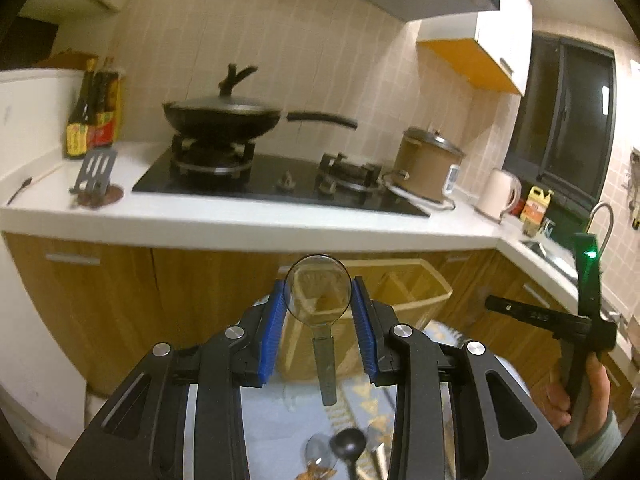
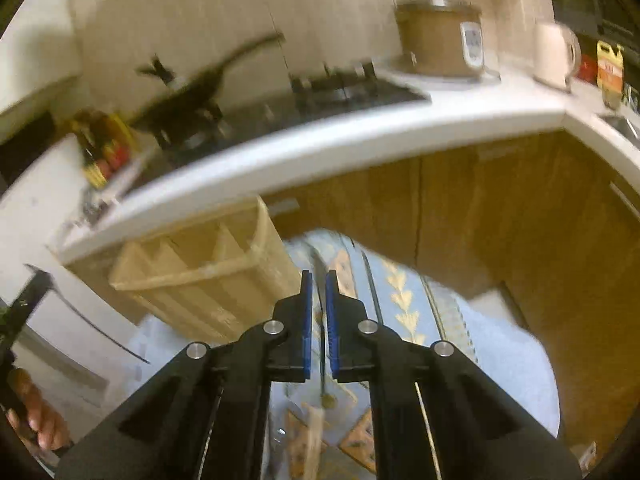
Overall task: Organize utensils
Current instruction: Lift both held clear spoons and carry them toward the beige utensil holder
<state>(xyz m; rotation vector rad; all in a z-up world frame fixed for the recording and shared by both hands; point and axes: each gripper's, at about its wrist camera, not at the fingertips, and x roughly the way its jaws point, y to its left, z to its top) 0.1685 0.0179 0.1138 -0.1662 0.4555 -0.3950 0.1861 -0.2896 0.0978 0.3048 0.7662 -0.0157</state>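
The left hand-held gripper (image 1: 318, 316) clamps the round bowl of a clear spoon (image 1: 318, 290), its handle hanging down toward the blue patterned tabletop (image 1: 280, 420). There a black spoon (image 1: 347, 442) and another clear one (image 1: 318, 450) lie. The right hand-held gripper (image 2: 319, 320) is pressed together on a thin dark utensil (image 2: 320, 280); the blur hides what kind. Beyond stands a divided wooden utensil holder (image 2: 208, 264), then the kitchen counter (image 1: 240, 220).

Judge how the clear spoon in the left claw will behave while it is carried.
The spoon is see-through and thin, so probably light and perhaps brittle. The left claw pinches only its round bowl edges, handle hanging down, so it may well swivel or slip. It looks stiff, not floppy.
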